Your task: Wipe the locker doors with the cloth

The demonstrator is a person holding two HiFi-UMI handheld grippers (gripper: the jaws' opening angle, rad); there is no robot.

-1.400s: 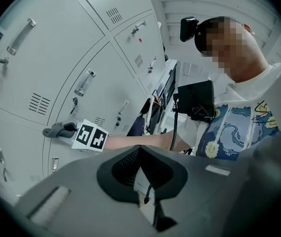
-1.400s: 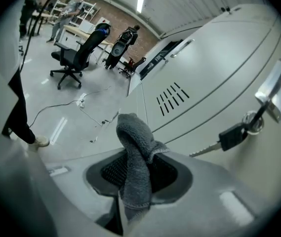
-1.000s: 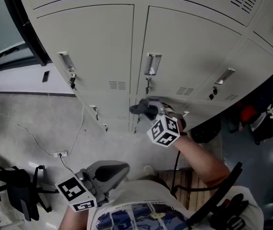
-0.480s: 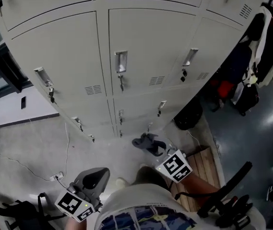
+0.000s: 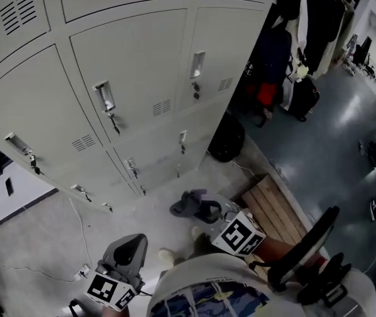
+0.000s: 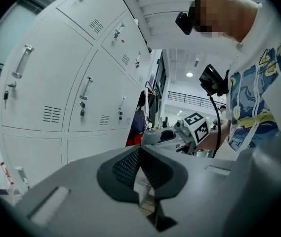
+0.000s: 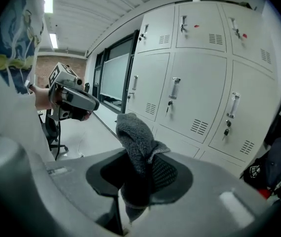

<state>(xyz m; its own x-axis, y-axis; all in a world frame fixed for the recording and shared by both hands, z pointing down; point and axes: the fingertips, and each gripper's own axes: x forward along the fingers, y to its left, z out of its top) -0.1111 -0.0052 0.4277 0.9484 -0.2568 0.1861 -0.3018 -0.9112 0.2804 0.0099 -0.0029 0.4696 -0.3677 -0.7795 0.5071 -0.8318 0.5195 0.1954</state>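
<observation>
Grey fuzzy cloth (image 7: 136, 141) is clamped between the jaws of the right gripper (image 7: 136, 179), with a bunched end standing up past the jaw tips. The cloth (image 5: 186, 203) is held low over the floor, apart from the pale grey metal locker doors (image 5: 141, 61). The left gripper (image 6: 140, 174) is seen with jaws pressed together, nothing between them. A slatted wooden platform (image 5: 277, 207) is noted near the right gripper (image 5: 204, 211).

The locker doors (image 5: 135, 65) are showing plain pale grey-beige. The cloth (image 7: 133, 137) is looking dark grey. The grey left gripper (image 5: 132, 244) and right gripper (image 5: 201, 210) are each carrying black-and-white square markers. The person's white shirt (image 5: 207, 299) is displaying a blue-and-yellow print.
</observation>
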